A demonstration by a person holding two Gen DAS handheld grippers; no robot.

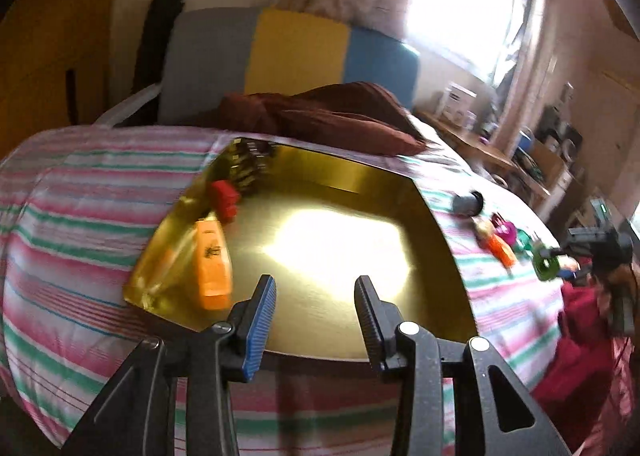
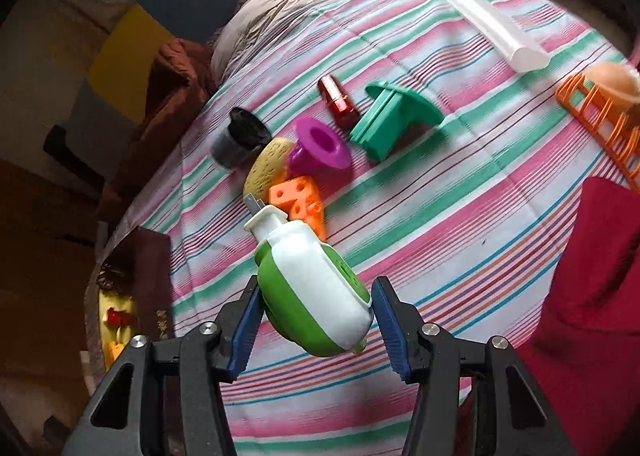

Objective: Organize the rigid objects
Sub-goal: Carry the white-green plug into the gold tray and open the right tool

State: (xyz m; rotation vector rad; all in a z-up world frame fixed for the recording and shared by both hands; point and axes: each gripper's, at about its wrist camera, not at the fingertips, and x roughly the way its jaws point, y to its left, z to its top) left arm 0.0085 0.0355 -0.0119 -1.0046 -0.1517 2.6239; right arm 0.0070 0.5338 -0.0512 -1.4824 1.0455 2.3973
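My left gripper (image 1: pixel 315 284) stands open and empty over the near edge of a shiny gold tray (image 1: pixel 352 176) on the striped bedspread. Along the tray's left side lie an orange bottle (image 1: pixel 212 264) and a red block (image 1: pixel 226 198). My right gripper (image 2: pixel 316 288) is shut on a green and white plastic device (image 2: pixel 304 256), held tilted above the bedspread. Beyond it lie an orange cheese wedge (image 2: pixel 298 202), a yellow bread-like piece (image 2: pixel 266 166), a purple cup (image 2: pixel 318 148), a black-lidded jar (image 2: pixel 238 138), a red lipstick (image 2: pixel 338 102) and a teal piece (image 2: pixel 394 118).
A white tube (image 2: pixel 496 30) lies far right on the bed. An orange rack (image 2: pixel 600 124) holding an egg (image 2: pixel 614 82) sits at the right edge beside a red cloth (image 2: pixel 592 276). A brown pillow (image 1: pixel 344 116) lies behind the tray. Cluttered shelves (image 1: pixel 532 160) stand under the window.
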